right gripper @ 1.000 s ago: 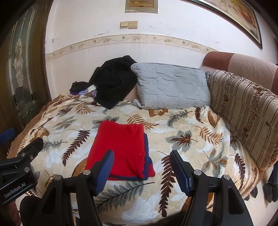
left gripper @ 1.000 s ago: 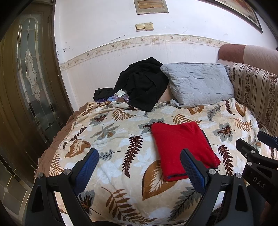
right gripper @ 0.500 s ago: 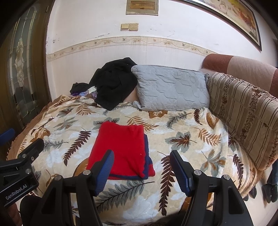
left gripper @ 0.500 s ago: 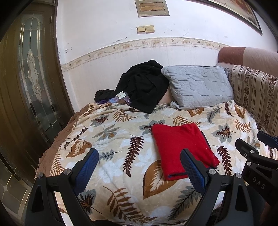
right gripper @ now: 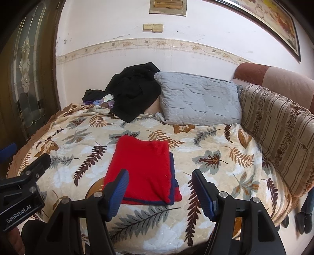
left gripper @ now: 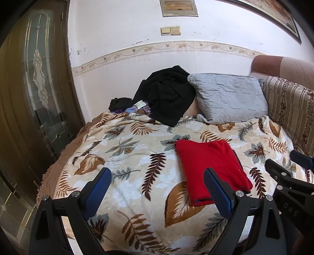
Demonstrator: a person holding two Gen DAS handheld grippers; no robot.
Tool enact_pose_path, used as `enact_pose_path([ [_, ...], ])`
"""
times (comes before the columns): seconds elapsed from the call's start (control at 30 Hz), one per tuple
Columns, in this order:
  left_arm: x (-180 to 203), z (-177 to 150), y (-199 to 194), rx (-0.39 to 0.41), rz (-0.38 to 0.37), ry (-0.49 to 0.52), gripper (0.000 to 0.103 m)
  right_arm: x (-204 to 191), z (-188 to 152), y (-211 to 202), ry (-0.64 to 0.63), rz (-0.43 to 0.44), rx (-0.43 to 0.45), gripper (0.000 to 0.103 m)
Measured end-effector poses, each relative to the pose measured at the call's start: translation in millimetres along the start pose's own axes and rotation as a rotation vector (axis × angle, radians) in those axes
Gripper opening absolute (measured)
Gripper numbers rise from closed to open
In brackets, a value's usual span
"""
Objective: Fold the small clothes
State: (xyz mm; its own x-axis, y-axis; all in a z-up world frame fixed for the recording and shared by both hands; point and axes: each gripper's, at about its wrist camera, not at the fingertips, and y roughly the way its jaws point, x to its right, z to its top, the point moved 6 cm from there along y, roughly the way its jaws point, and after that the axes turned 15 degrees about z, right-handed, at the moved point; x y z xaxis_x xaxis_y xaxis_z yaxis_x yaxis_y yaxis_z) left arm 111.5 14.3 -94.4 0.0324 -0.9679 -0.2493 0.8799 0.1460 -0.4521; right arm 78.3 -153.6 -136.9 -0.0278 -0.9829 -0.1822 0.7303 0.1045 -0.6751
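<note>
Both claws, left claw and right claw, agape, empty; folded red garment on blanket.

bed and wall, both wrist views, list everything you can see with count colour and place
red garment: 1, red with navy edge, folded flat mid-blanket
leaf-print blanket: 1, cream with brown and grey leaves, covering the bed
grey quilted pillow: 1, grey, at the wall end
black clothes: 1 pile, black, heaped left of the pillow
small items: a few, purple and white, beside the pile; too small to identify
striped cushion: 1, beige and brown, along the right side
wall switches: 2, cream, on the white wall
framed pictures: 2, partly cut off at the top
glass-panel door: 1, dark brown, far left
left gripper: 1, black with blue pads, open, empty
right gripper: 1, same, open, empty
</note>
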Motion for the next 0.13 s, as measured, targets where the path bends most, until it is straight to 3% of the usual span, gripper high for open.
enact_pose_path([
  [0.13,7,1,15,-0.029,-0.024,-0.002,0.095,10,5,17,0.008,-0.007,-0.016,0.071],
])
